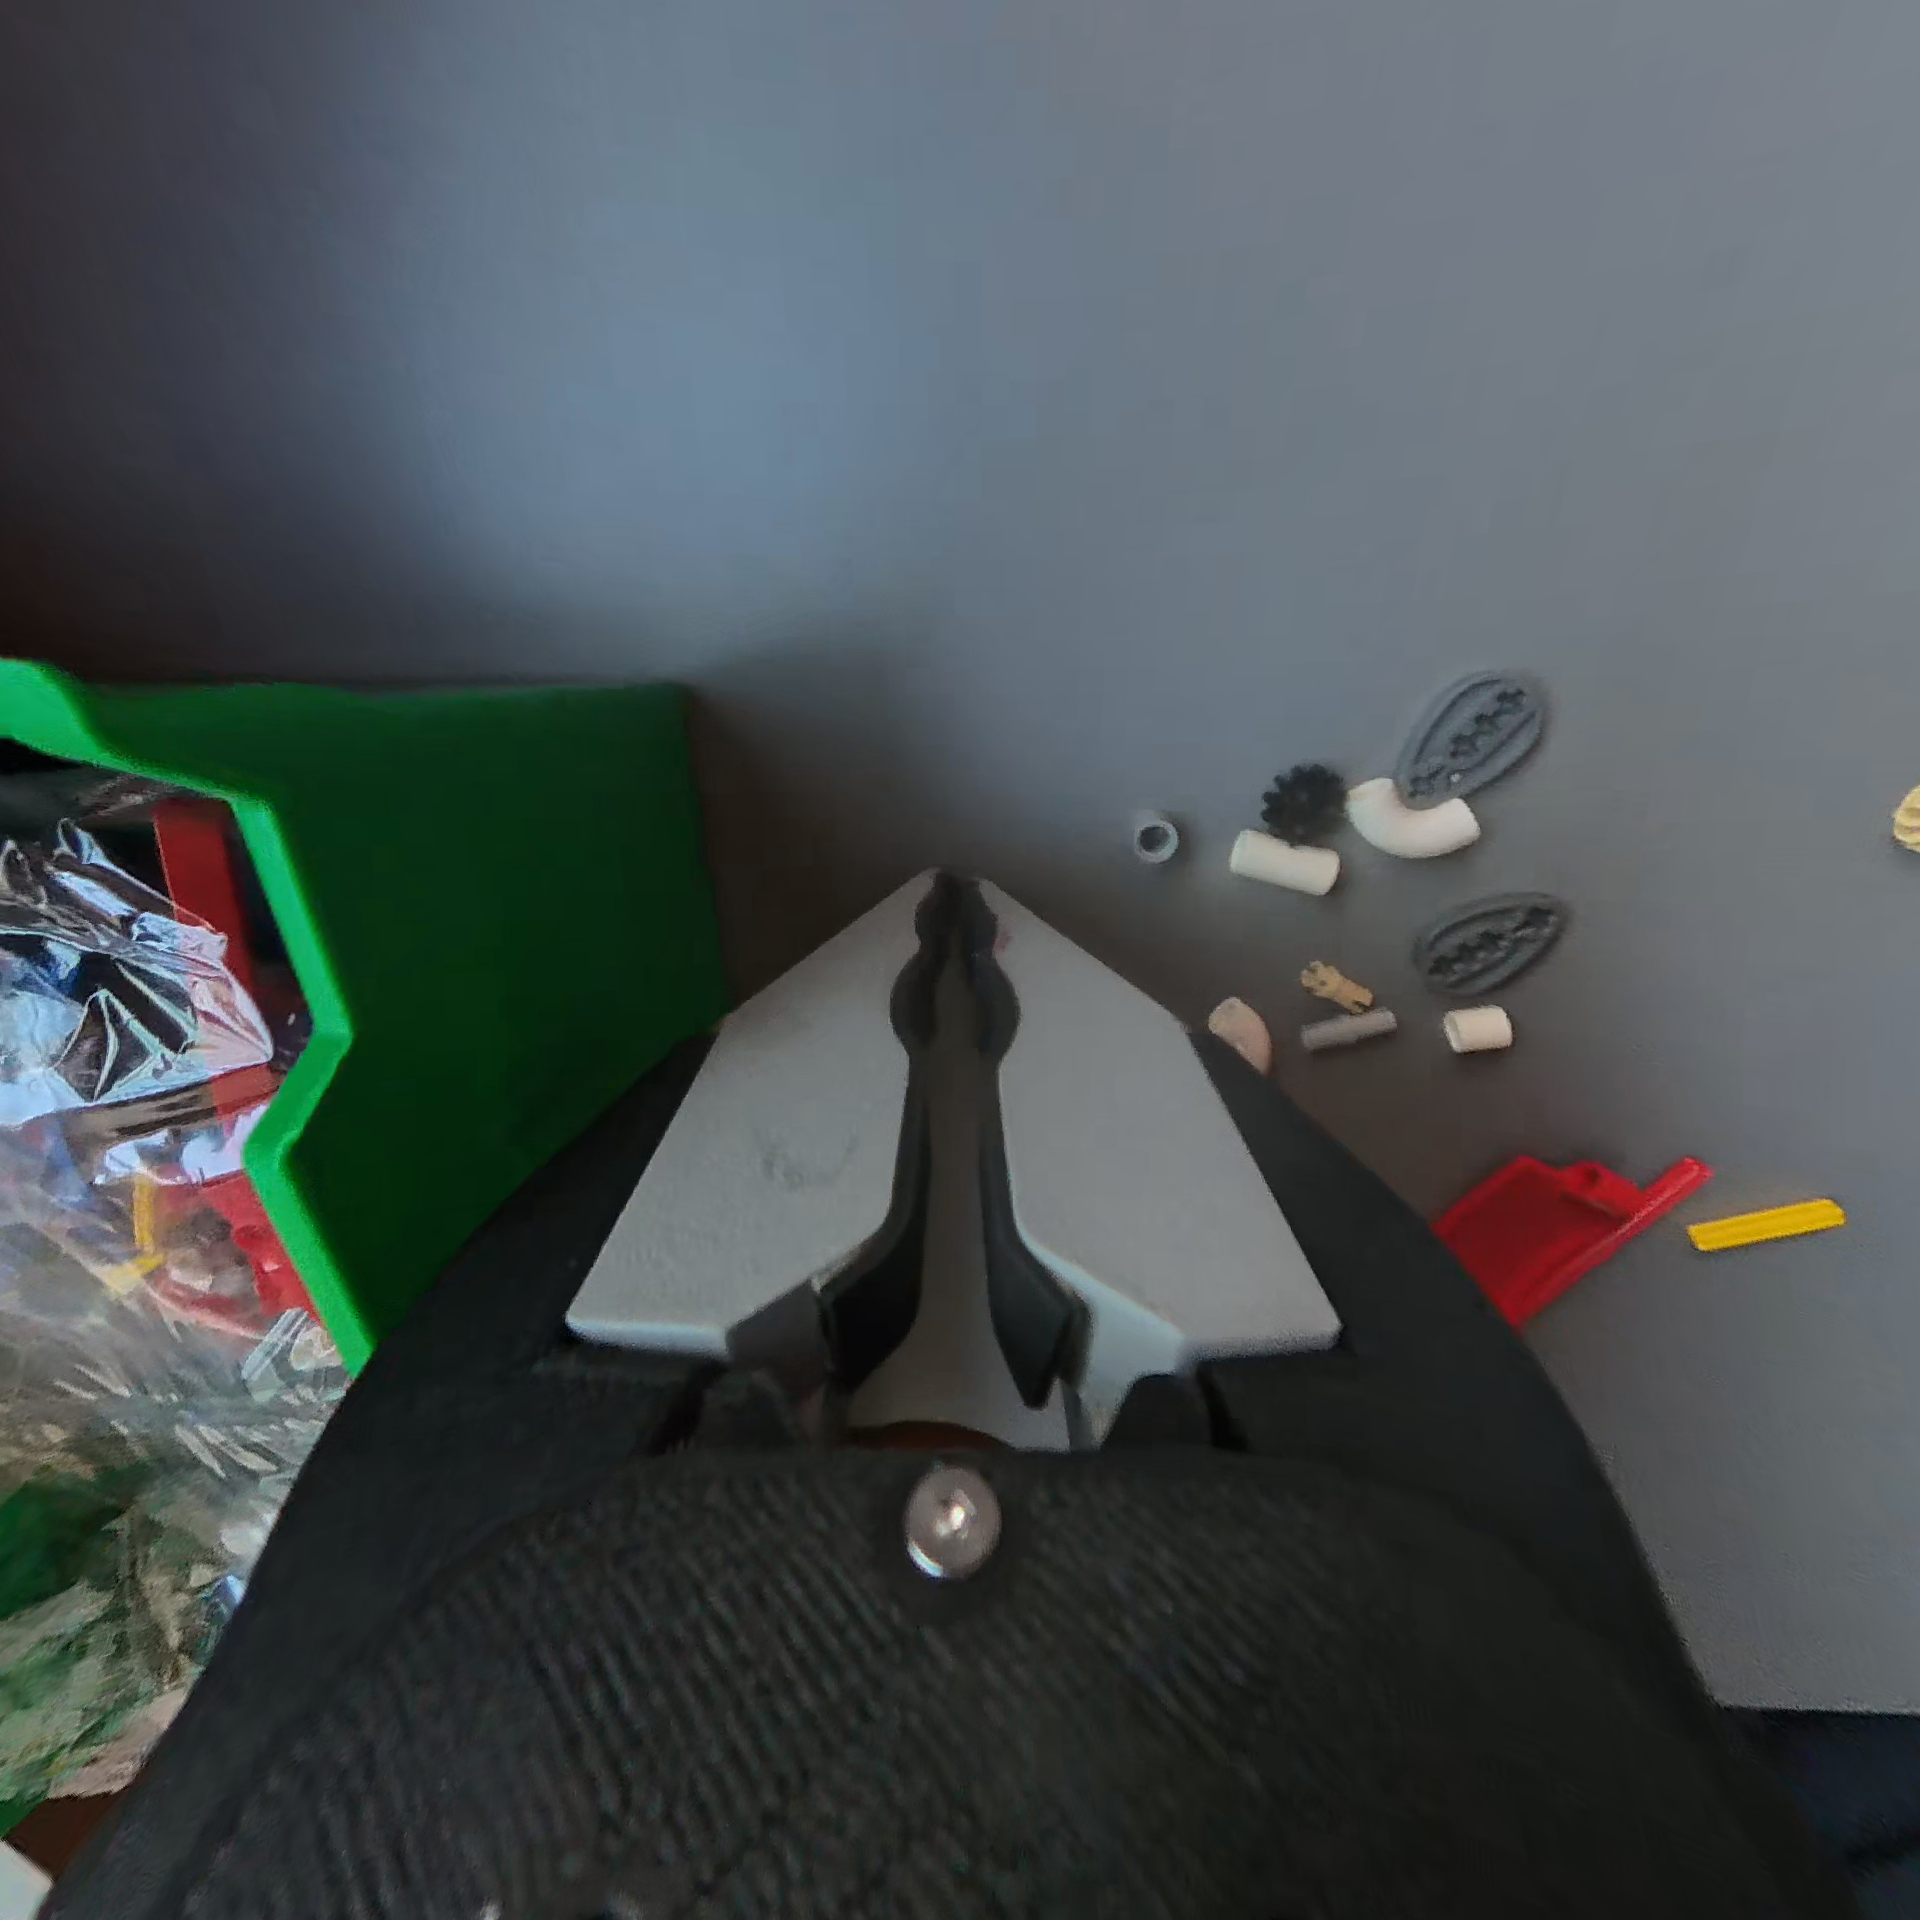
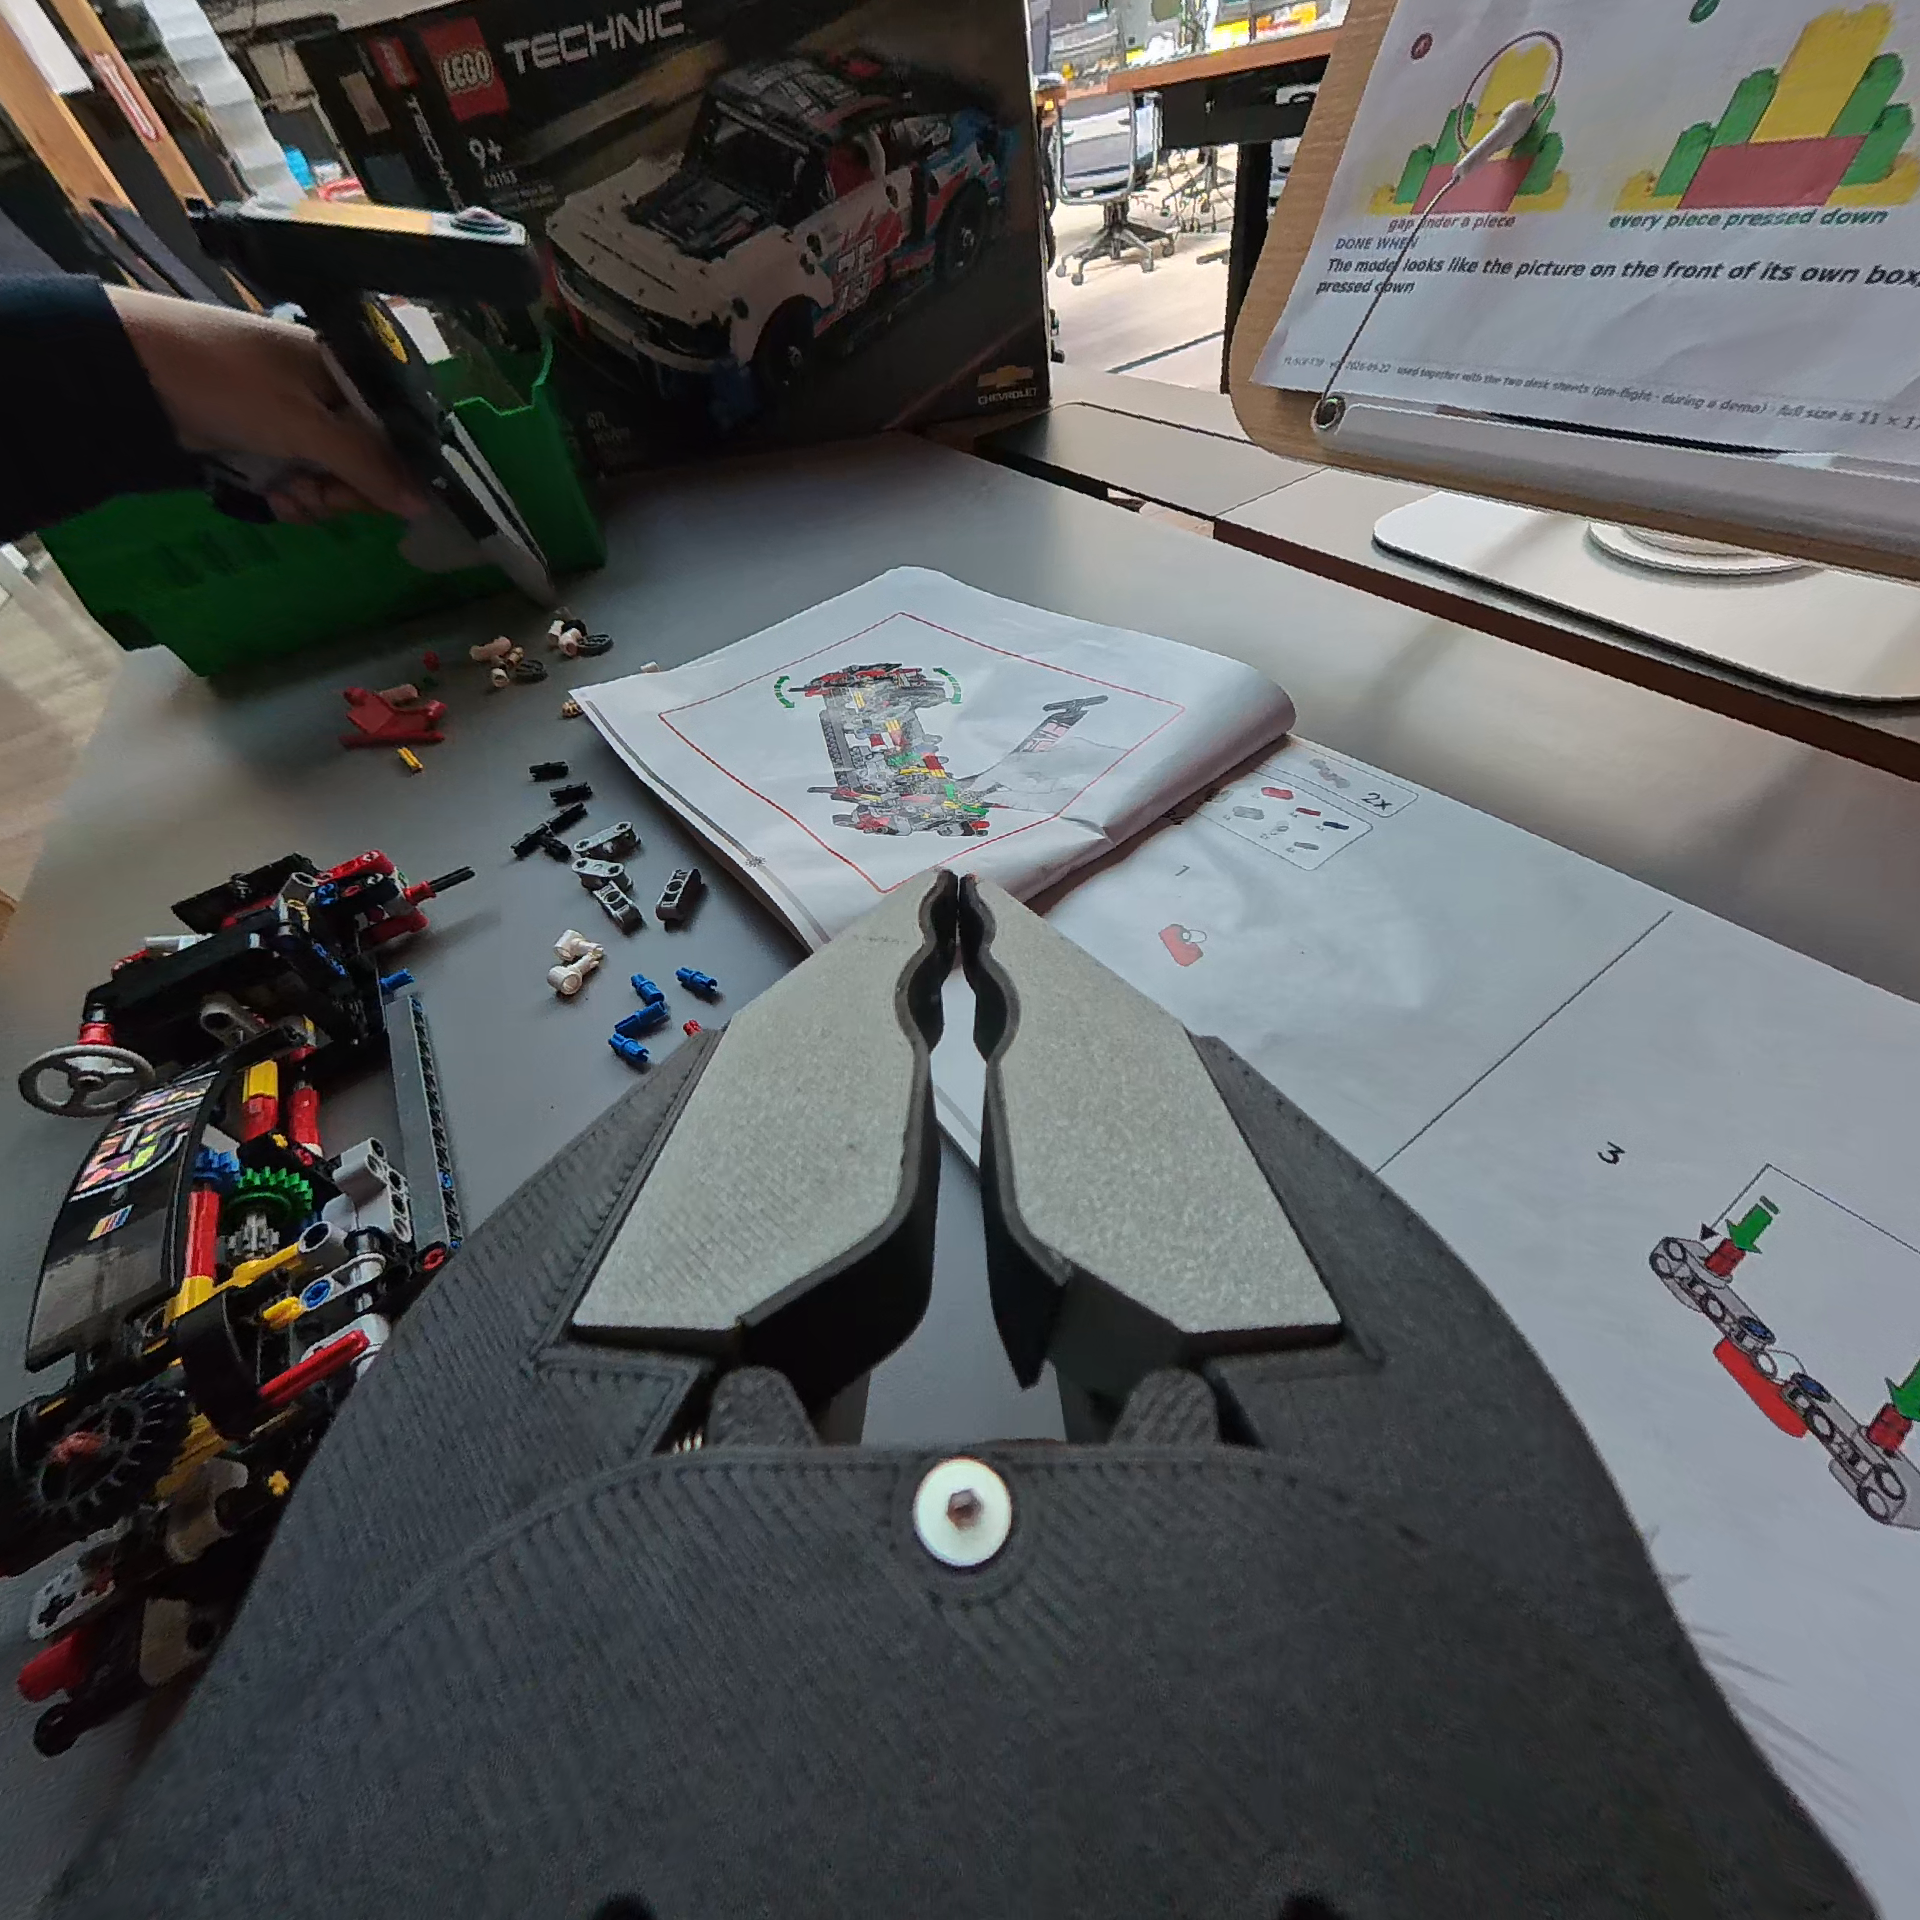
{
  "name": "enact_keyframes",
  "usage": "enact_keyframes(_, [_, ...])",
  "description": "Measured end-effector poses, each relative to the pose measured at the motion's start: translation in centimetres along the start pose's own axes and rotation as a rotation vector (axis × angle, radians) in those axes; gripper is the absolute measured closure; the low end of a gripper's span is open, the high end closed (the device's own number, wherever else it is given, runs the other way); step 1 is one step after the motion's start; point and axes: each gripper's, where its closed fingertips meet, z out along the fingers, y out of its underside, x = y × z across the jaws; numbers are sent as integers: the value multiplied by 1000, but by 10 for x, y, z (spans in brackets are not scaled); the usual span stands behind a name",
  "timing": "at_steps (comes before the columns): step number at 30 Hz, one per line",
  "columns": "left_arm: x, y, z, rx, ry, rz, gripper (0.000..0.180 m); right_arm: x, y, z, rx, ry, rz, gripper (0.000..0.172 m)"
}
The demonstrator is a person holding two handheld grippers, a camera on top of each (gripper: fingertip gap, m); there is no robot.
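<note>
My left gripper (image 1: 951, 885) is shut just above the grey table, and I see nothing between its fingertips. A green bin (image 1: 499, 935) stands close on its left. Small loose parts lie to its right: a grey ring (image 1: 1155, 834), a white tube (image 1: 1283, 860), a black gear (image 1: 1299, 800), a white elbow (image 1: 1413, 826) and two grey oval pieces (image 1: 1491, 940). In the right wrist view a hand holds the left gripper (image 2: 540, 592), tip down by the green bin (image 2: 312, 592). My right gripper (image 2: 958, 885) is shut and empty over an open instruction booklet (image 2: 935, 727).
A crumpled plastic bag (image 1: 104, 987) fills the bin. A red piece (image 1: 1548, 1226) and a yellow pin (image 1: 1766, 1224) lie nearby. A part-built car model (image 2: 208, 1195), blue pins (image 2: 649, 1013) and grey connectors (image 2: 623, 862) lie left of the booklet. The kit box (image 2: 727, 208) and a stand with a printed sheet (image 2: 1610, 208) are behind. One gripper's finger ends stand about 50 cm off the other's. The part-built car model (image 2: 208, 1195) lies around 20 cm away from my right fingertips.
</note>
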Motion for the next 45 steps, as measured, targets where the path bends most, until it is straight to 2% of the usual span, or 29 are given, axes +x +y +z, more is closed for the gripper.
enact_keyframes(2, [-1, 2, -3, -5, -16, 35, 160, -1, 0, 0, -2, 1, -5, 172])
enact_keyframes(5, [4, 7, -11, -18, -38, 228, 158, 0, 0, 0, 1, 2, 0, 172])
enact_keyframes(8, [-11, 14, -19, -68, -172, 499, 162, 1, 0, -1, 4, 1, 3, 172])
enact_keyframes(11, [-17, 20, -20, -130, -214, 686, 162, 1, 1, 1, -4, 2, -1, 172])
enact_keyframes(15, [-10, 22, -12, -179, -123, 752, 158, 1, 1, -1, -4, 8, -2, 172])
enact_keyframes(17, [-18, 20, -9, -221, -145, 792, 156, 3, 0, -2, 2, 12, 3, 172])
enact_keyframes(20, [-21, 19, -6, -277, -142, 837, 164, 6, 0, -3, 7, 16, 10, 172])
enact_keyframes(23, [-20, 11, -3, -295, -152, 873, 158, 6, 1, -2, 2, 13, 12, 172])
enact_keyframes(26, [-20, 9, -1, -345, -137, 882, 164, 6, 2, -1, -7, 12, 9, 172])
enact_keyframes(28, [-19, 10, 1, -379, -119, 883, 178, 6, 3, -1, -8, 13, 10, 172])
enact_keyframes(35, [-4, 9, -6, -392, -122, 971, 179, 8, 2, -1, -4, 9, 27, 172])
enact_keyframes(37, [3, 3, -16, -344, -141, 994, 179, 7, 3, -1, -8, 10, 20, 172])
enact_keyframes(40, [36, -14, -41, -140, -96, 990, 179, 6, 1, -2, -2, 14, 14, 172])
enact_keyframes(43, [107, -18, -69, 126, 113, 954, 179, 6, -1, -2, 7, 11, 19, 172])
enact_keyframes(45, [141, -14, -77, 192, 175, 911, 179, 6, 0, -1, 2, 8, 19, 172])
